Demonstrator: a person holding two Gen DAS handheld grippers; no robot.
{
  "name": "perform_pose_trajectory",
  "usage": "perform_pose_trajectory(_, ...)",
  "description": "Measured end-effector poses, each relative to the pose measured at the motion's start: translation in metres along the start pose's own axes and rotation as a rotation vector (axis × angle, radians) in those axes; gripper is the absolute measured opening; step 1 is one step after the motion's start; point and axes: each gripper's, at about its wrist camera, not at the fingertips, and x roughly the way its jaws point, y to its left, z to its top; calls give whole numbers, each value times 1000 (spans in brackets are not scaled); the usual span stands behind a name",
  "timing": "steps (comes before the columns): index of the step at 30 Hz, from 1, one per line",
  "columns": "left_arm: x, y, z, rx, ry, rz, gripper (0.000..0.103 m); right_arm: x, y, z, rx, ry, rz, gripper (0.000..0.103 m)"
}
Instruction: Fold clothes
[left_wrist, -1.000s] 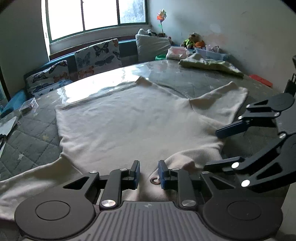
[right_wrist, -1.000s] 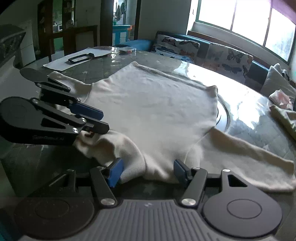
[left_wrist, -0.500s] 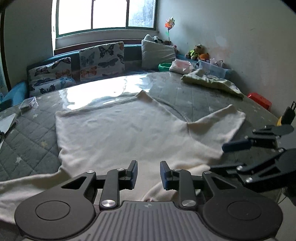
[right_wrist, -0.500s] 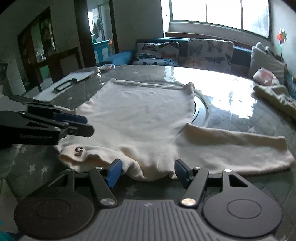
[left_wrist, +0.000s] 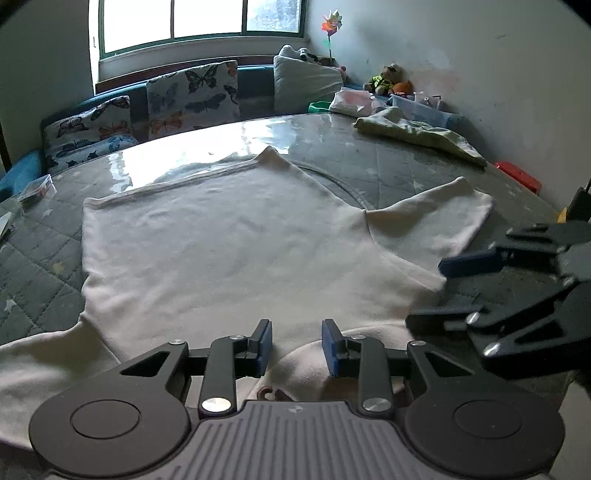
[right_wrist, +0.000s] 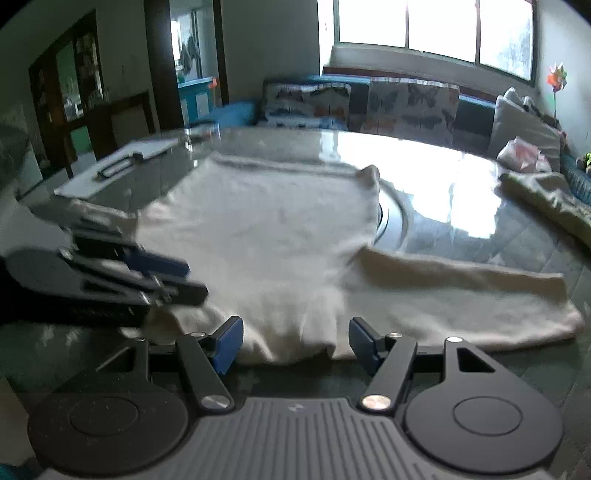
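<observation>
A soft, matt cream knit sweater (left_wrist: 221, 236) is lying on a quilted grey cloth tabletop (left_wrist: 33, 266). A glossy clear cover (right_wrist: 436, 173) is reflecting window light.

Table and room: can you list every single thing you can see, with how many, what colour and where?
cream sweater: one, spread flat mid-table
table: one, grey quilted cover under glossy sheet
green garment: one, far right table edge
butterfly cushions: several, white with prints, sofa under window
grey pillow: one, sofa corner
pinwheel: one, multicoloured, room corner
stuffed toy: one, brownish, by wall
red box: one, right, past the table edge
white board: one, table's left side
left hand-held gripper: black, blue pads, jaws opening over sweater's near edge
right hand-held gripper: black, blue pads, open at sweater's near edge
</observation>
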Motion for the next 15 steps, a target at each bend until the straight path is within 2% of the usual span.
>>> perform_pose_trajectory(2,-2,0,1,-8,-1,0,40,1,0,-3,-4,8,2,65)
perform_pose_trajectory(7,-7,-3,7,-17,-21,-3,50,-7,-4,4,13,-36,-13,66)
perform_pose_trajectory(10,-9,-3,10,-24,-34,4,57,-7,-6,8,21,-58,-32,74)
perform_pose_trajectory(15,-11,2,12,-38,-58,29,72,9,-13,3,70,-53,-48,79)
